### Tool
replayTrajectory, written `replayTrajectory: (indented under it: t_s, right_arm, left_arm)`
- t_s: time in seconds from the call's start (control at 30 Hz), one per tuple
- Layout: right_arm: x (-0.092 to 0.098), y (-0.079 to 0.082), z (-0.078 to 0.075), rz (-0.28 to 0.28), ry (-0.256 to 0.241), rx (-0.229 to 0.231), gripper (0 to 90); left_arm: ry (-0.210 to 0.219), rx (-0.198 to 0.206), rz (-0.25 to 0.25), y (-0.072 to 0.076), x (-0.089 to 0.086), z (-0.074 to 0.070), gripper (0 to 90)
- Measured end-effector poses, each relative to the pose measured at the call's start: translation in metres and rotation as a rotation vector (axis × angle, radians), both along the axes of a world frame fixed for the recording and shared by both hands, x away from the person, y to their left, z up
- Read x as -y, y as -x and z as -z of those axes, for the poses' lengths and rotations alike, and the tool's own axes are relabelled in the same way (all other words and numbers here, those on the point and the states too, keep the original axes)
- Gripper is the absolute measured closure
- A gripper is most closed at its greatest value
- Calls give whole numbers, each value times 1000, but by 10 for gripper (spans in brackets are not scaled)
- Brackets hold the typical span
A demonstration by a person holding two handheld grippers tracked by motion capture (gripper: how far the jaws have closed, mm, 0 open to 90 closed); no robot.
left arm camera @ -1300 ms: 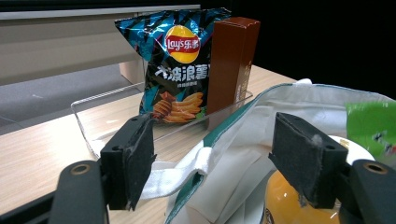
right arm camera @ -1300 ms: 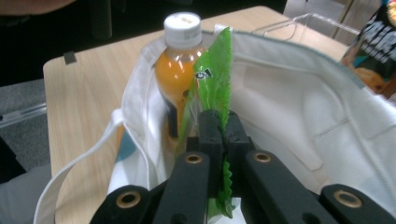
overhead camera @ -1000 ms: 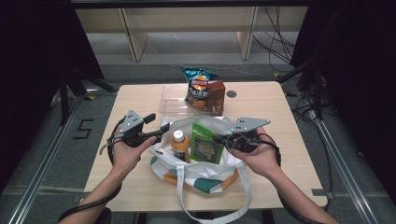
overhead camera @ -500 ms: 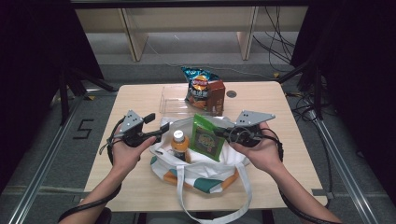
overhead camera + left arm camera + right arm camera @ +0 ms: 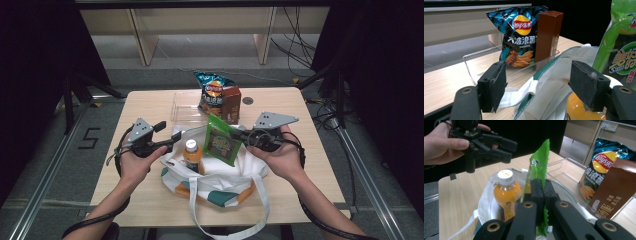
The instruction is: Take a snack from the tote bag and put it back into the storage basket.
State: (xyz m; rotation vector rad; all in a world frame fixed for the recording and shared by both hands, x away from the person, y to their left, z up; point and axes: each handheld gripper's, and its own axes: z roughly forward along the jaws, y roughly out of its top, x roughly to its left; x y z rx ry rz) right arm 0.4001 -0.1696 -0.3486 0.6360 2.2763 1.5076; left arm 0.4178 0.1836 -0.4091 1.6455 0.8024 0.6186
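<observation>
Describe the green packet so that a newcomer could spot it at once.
Start at the white tote bag in the middle of the table. Above its opening, the right hand-held gripper pinches a flat green snack packet, beside an orange drink bottle. It alone is bright green.

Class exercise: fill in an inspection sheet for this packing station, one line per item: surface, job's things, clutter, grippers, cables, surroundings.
Surface: pale wooden table, bare around the edges.
Job's things: green foil snack packet held above the white cloth tote bag; orange juice bottle upright inside.
Clutter: blue crisp bag and brown carton in a clear plastic tray.
Grippers: right gripper shut on the packet; left gripper open at the bag rim.
Cables: black leads on floor.
Surroundings: wooden frame legs behind.
</observation>
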Motion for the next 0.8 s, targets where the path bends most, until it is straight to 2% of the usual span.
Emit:
replayTrajectory:
  t_s: [0.03,0.1,0.13,0.2,0.23,0.27,0.43,0.5,0.63,0.67,0.7,0.73,0.8]
  right_arm:
    - [0,-1,0,0,-2,14,900]
    - [-1,1,-1,12,-12,5,900]
    - [1,-2,-3,-2,5,21,900]
    - [0,-1,-5,12,-5,8,900]
    - [-1,-1,-5,-7,-14,0,900]
    - [-1,0,-6,17,-15,-13,900]
    - [-1,-2,-10,4,-9,4,900]
    - [0,-5,-12,5,-3,33,900]
    - [0,-6,-15,1,-16,29,900]
    - [1,-5,-16,13,-12,15,900]
    - [1,-6,-17,15,-12,25,900]
    - [1,-4,-17,18,-14,8,900]
    - [1,-7,-18,33,-23,57,900]
  left_arm:
    - [0,0,0,0,0,0,289]
    - [4,-2,-2,0,0,0,289]
    - [3,-1,-2,0,0,0,288]
    - [2,-1,-2,0,0,0,289]
    - [1,0,-1,0,0,0,289]
    - [1,0,-1,0,0,0,289]
    - [2,0,-2,0,0,0,289]
    - [2,1,-2,0,0,-1,289]
    - [2,-1,-2,0,0,0,289]
    - [0,-1,-1,0,0,0,288]
    - [0,0,-1,0,0,0,289]
    - [2,0,-1,0,0,0,289]
    - [3,2,-2,0,0,-1,289]
